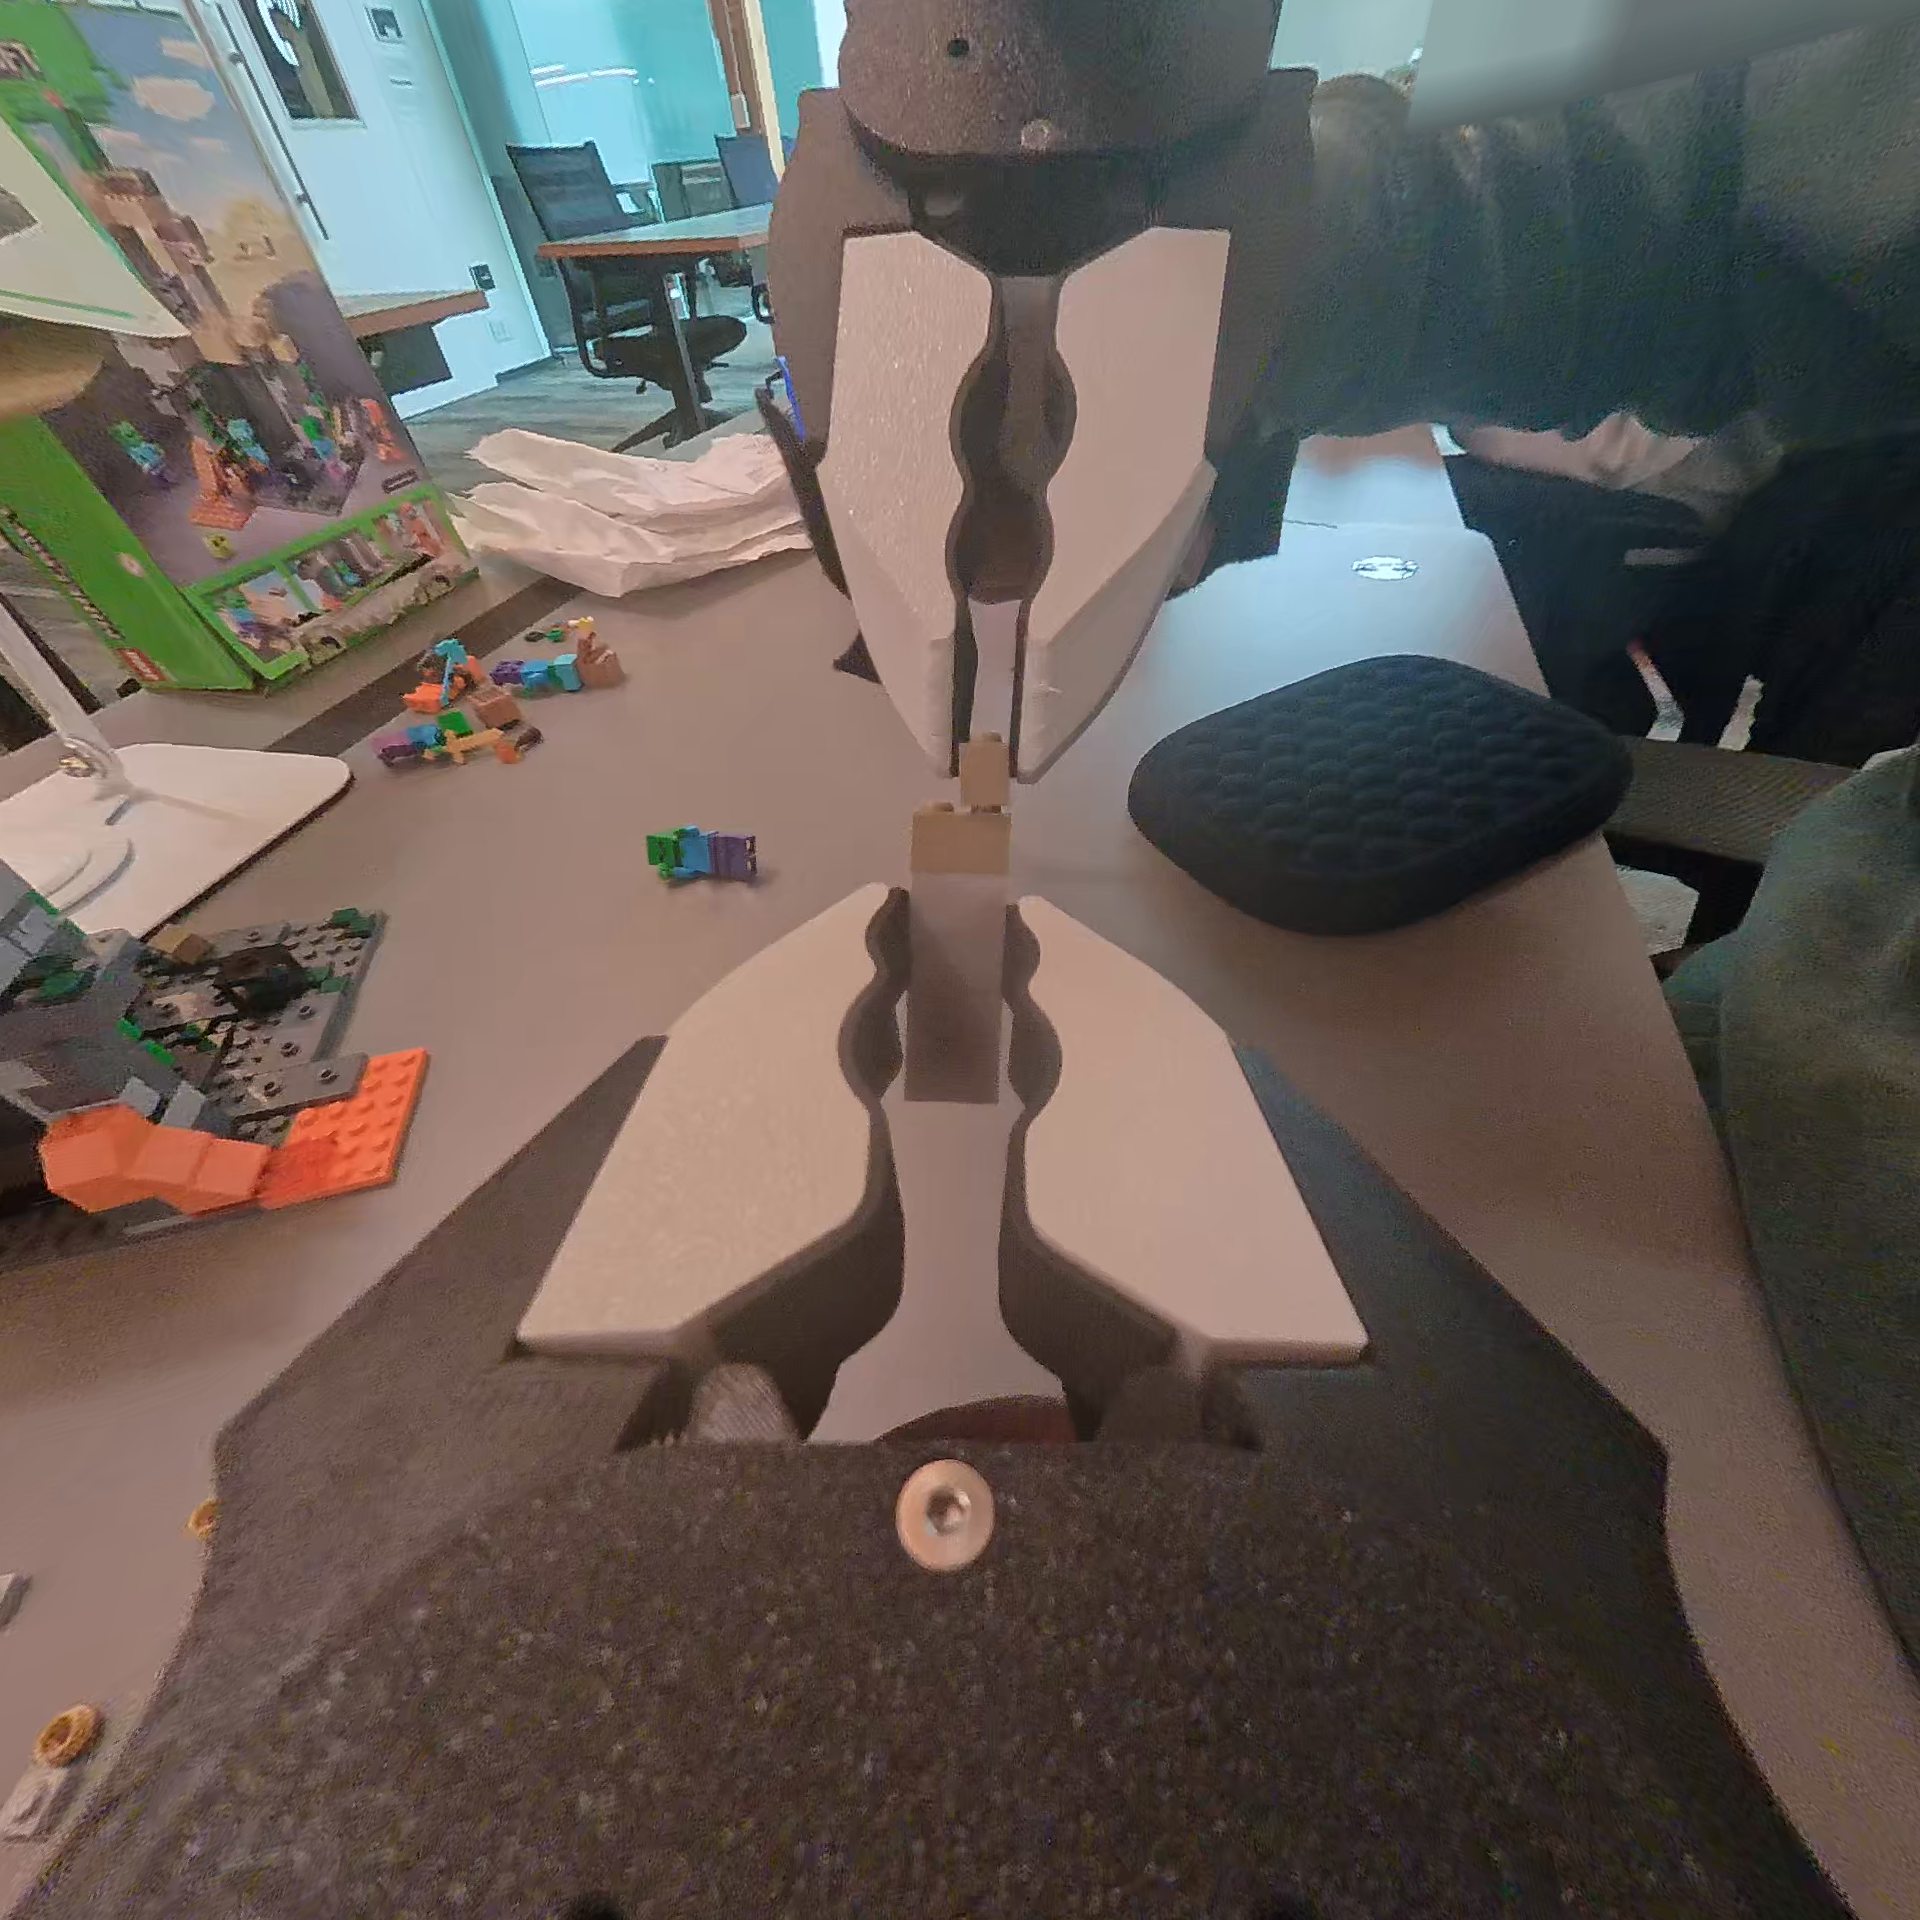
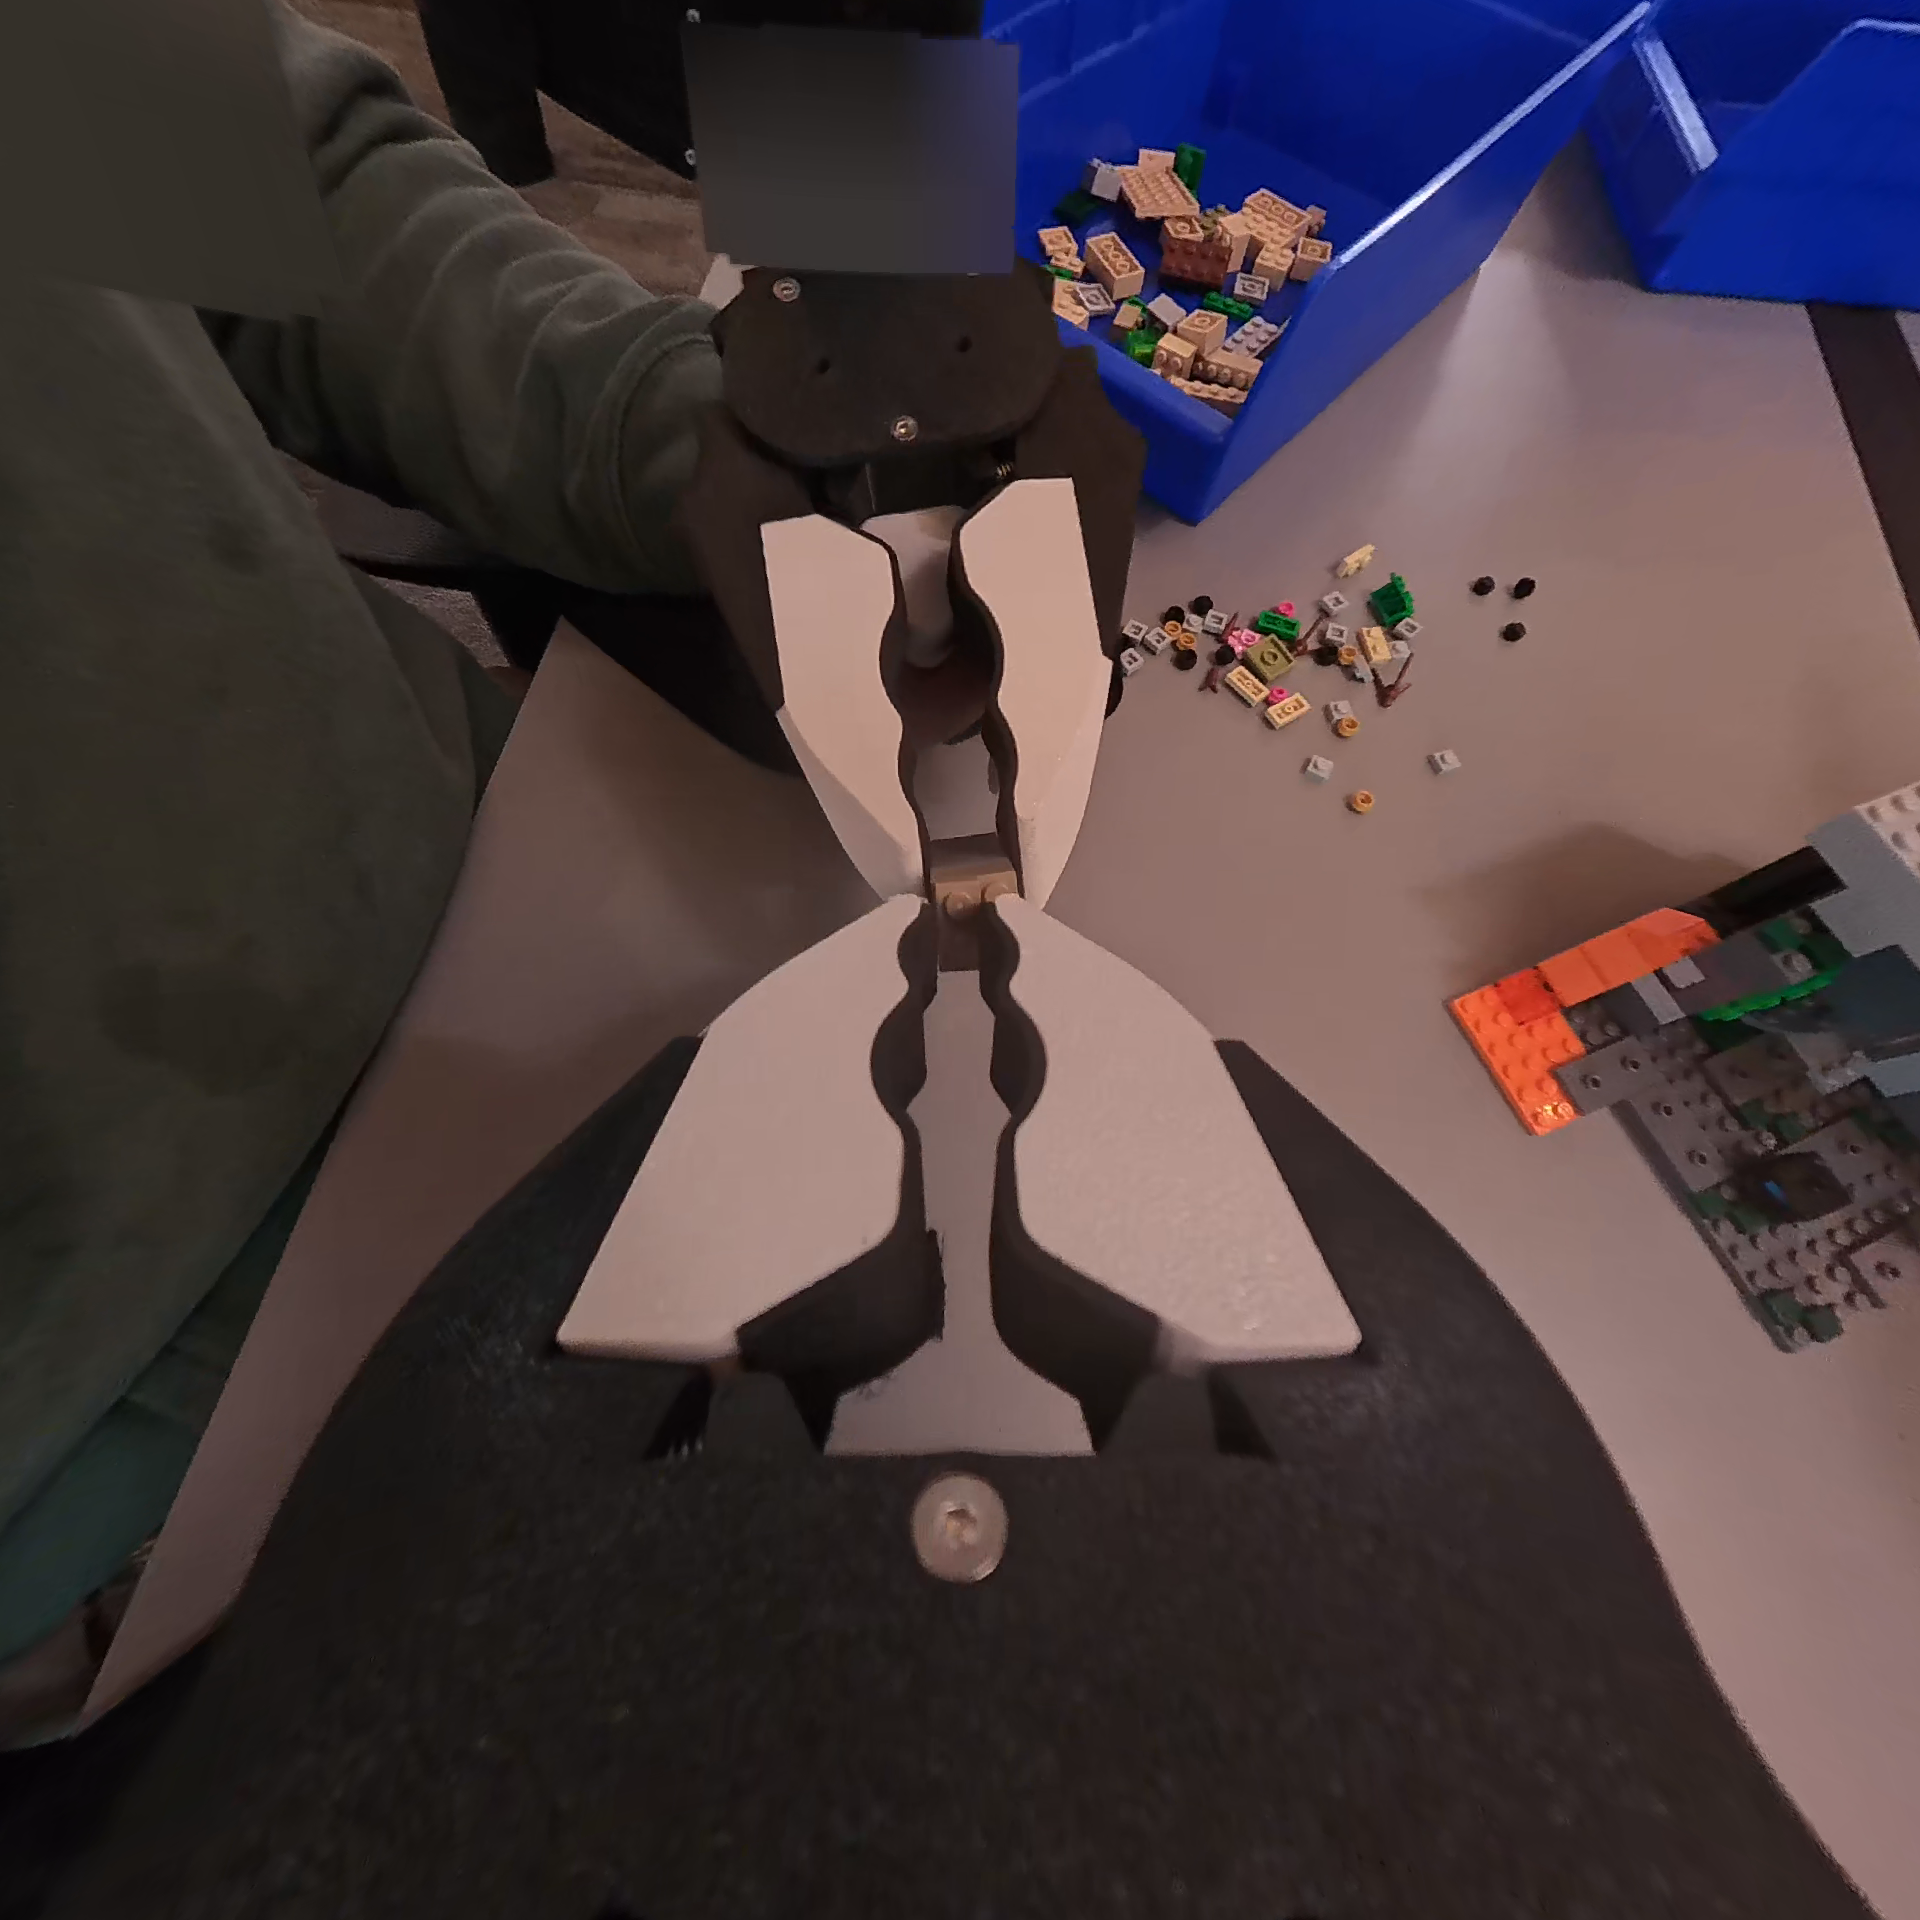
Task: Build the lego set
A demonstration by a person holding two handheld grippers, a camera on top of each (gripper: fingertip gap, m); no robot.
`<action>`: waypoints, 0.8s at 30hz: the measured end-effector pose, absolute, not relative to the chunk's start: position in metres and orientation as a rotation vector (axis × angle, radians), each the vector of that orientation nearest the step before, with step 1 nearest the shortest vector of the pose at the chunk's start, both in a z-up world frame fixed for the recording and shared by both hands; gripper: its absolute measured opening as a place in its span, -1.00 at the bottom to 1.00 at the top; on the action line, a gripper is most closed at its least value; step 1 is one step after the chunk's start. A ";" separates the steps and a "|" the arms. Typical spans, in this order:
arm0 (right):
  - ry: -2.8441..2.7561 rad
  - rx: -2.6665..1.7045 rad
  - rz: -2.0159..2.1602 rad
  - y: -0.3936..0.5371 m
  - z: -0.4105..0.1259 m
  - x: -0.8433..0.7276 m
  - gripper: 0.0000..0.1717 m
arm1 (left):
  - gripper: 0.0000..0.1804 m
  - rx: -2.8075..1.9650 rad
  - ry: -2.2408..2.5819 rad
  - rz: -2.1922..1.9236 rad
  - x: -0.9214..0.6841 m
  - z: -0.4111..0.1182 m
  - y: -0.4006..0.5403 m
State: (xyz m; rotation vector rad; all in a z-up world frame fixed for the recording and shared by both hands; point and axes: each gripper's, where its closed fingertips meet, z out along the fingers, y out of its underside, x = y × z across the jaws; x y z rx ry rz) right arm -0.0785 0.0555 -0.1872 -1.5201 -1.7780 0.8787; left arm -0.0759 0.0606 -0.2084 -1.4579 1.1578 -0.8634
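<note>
- The left tool [image 1: 958, 904] is narrowed onto a tan two-stud brick [image 1: 961, 842]. Its pads press the brick's sides, and the studded end pokes out past the fingertips toward 12 o'clock.
- The right tool [image 2: 966, 914] comes in from the opposite side, tip to tip with the left one. It pinches a smaller tan one-stud brick [image 1: 984, 771] between narrow fingers.
- In the left wrist view the small brick sits over the right-hand stud of the larger brick. Whether it is fully seated I cannot tell.
- Both bricks hang in the air above the grey tabletop [image 1: 1351, 1091], near its edge by the person's green sleeve [image 2: 416, 343].
- In the left wrist view, a dark quilted cushion [image 1: 1382, 790] lies at 2 o'clock from the joined bricks, and a small green, blue and purple figure [image 1: 701, 854] lies on the tabletop at 9 o'clock.
- Further toward 10 o'clock there is a scatter of coloured pieces [image 1: 488, 696], a green toy box [image 1: 208, 416] and crumpled white paper bags [image 1: 644, 499].
- A partly built grey and orange brick model [image 1: 187, 1060] sits at 8 o'clock.
- In the right wrist view, a blue bin [image 2: 1299, 343] holding tan bricks stands at 1 o'clock, with loose small pieces [image 2: 1299, 655] on the tabletop just below it.
- The same grey and orange model appears there at 3 o'clock.
</note>
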 end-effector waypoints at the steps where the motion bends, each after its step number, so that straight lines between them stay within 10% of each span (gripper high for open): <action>1: -1.781 -1.508 0.878 0.055 -0.186 -0.078 -0.92 | -0.82 -1.454 1.155 -0.880 -0.076 -0.207 0.060; 24: -1.673 -1.481 0.924 0.052 -0.191 -0.076 -0.91 | -0.82 -1.505 1.152 -0.938 -0.075 -0.210 0.056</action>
